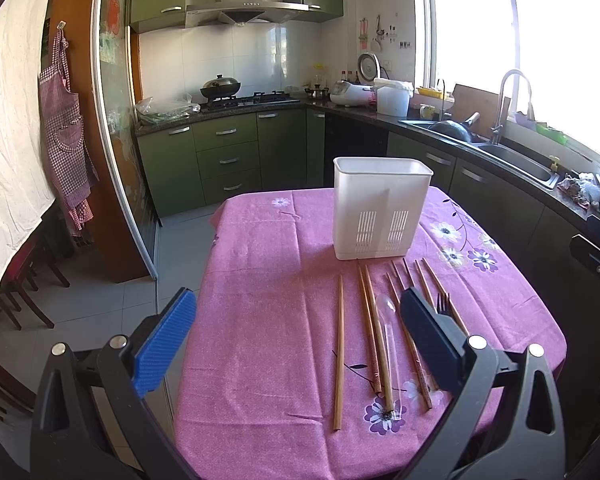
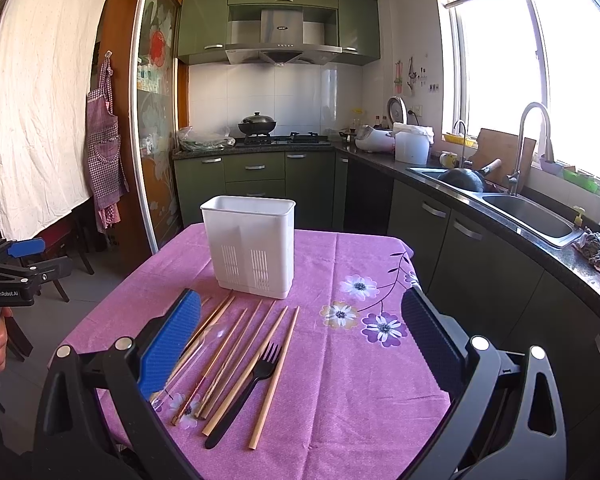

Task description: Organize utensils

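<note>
While each gripper (image 1: 298, 334) (image 2: 300, 338) gapes empty, a blue pad (image 1: 430, 336) hides the fork (image 1: 444, 304) — mostly.

Bright daylight, sharp pics w/ strong fisheye bend.
Light pours in thru window (image 1: 540, 60) at right, blown out to white glare in both views; hood (image 2: 282, 46) and tiles catch reflections. Desk (image 2: 360, 380) evenly lit, soft shadows only. Edges curve hard, corners go dark; no motion blur.
</note>
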